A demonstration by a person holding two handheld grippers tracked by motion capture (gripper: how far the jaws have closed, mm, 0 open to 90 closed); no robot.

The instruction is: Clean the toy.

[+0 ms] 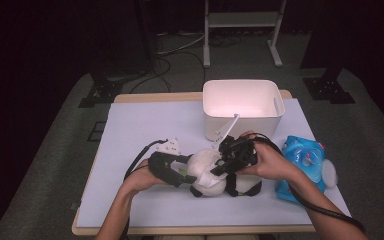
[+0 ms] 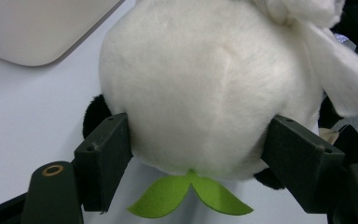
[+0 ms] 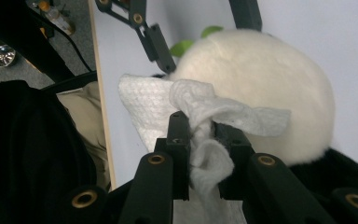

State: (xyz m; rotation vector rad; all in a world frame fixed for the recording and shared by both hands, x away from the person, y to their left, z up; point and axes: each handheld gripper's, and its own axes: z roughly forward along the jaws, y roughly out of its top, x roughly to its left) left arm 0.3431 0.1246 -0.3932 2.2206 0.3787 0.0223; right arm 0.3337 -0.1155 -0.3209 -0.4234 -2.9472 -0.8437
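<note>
From the high view, a person is leaning in from the near edge of the table [image 1: 130,125], which is covered in a pale lilac-white sheet. A plush panda toy with a round white head and black limbs [image 1: 205,170] is lying near the middle of the near half. The left gripper [image 1: 182,177] is coming at its head from the left, and the right gripper [image 1: 225,165] is hovering over the head from the right, a crumpled white wipe [image 1: 211,179] hanging under it. A white rectangular plastic bin [image 1: 242,102] is standing at the far edge, just beyond the toy. A blue soft pack of wipes [image 1: 302,162] is lying near the right edge, well apart from the bin.

The left gripper view is giving what the overhead one cannot: the two black jaws are pressing against either side of the white furry head [image 2: 205,88], clenched on it, with green felt leaves [image 2: 186,196] poking out below, between the jaws. A corner of the bin [image 2: 37,28] is showing at upper left.

The right gripper view is showing its own jaws nearly together, pinching a bunched fold of the white wipe [image 3: 205,126], whose loose end is lying over the toy's head [image 3: 270,88]. Farther off, the left gripper's jaws [image 3: 200,32] are flanking the head near the table's near edge.
</note>
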